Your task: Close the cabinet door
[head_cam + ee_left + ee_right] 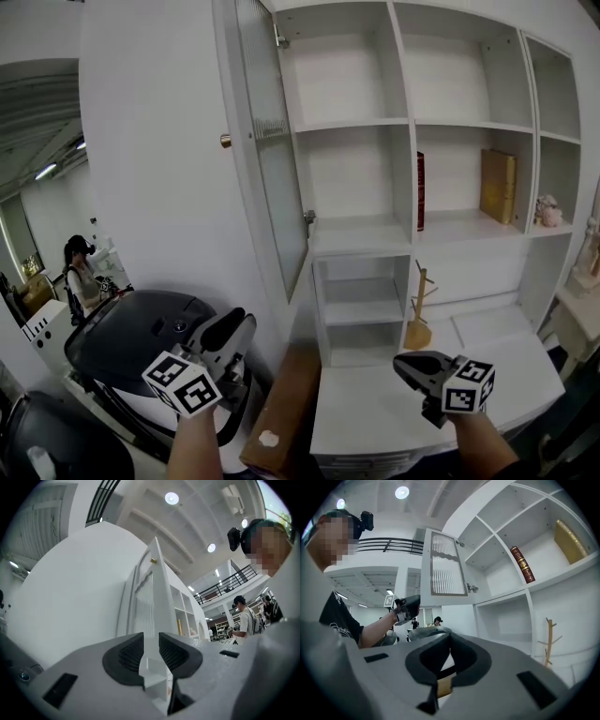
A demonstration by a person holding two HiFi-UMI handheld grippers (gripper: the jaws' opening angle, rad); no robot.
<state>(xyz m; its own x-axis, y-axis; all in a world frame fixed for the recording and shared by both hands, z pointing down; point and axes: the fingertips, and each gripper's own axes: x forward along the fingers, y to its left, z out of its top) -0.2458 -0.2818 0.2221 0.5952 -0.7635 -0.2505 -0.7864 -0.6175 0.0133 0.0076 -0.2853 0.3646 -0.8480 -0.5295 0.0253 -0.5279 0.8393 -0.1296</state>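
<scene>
The white cabinet (412, 122) has its tall ribbed-glass door (272, 159) swung out toward me, edge-on in the head view, with a small brass knob (225, 142) on its outer face. My left gripper (236, 323) is raised below the door and apart from it. In the left gripper view its jaws (151, 641) stand open with a narrow gap, and the door's edge (150, 592) shows beyond them. My right gripper (401, 361) hovers over the white counter with its tips together, holding nothing; its own view (450, 637) faces the door (447, 564).
The shelves hold a red book (420, 192), a gold book (497, 186) and a small figure (547, 211). A wooden mug tree (419, 314) stands on the counter. A brown box (281, 412) and a dark rounded machine (141, 337) sit low on the left.
</scene>
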